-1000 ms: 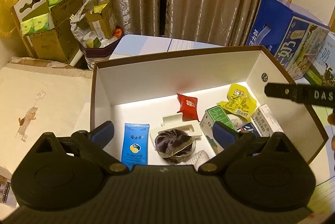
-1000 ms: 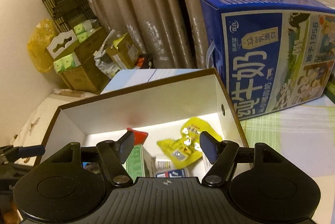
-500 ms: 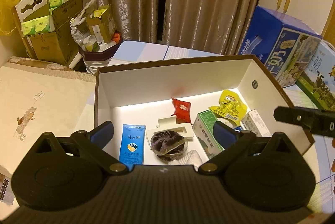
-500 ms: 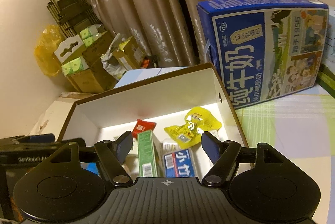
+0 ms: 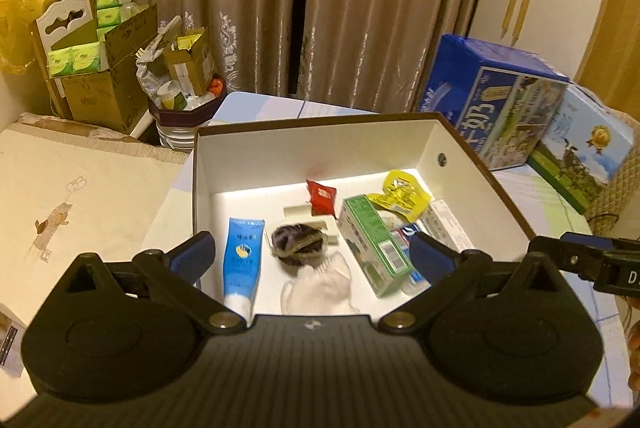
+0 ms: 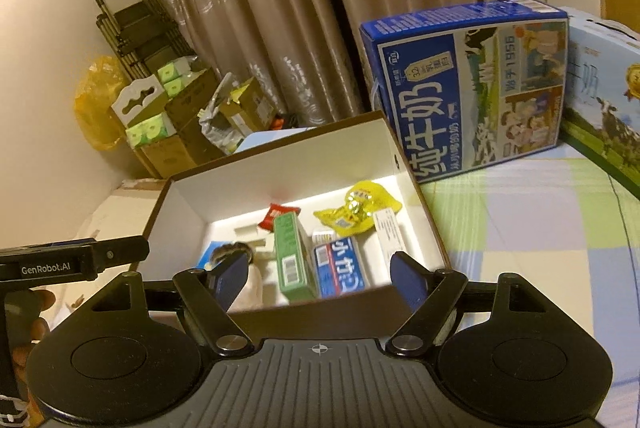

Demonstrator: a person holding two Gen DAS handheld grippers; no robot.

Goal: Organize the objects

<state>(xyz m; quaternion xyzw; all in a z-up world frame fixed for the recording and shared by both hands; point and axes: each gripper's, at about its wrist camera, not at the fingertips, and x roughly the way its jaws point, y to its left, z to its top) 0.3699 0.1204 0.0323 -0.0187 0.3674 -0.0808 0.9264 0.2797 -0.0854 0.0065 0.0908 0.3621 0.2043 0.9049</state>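
Both grippers, left and right, spread wide, empty, hovering at box near rim; tube, sock, carton crowded inside; risk: finger clips rim, shoves box.

Tube lies left of carton inside box.
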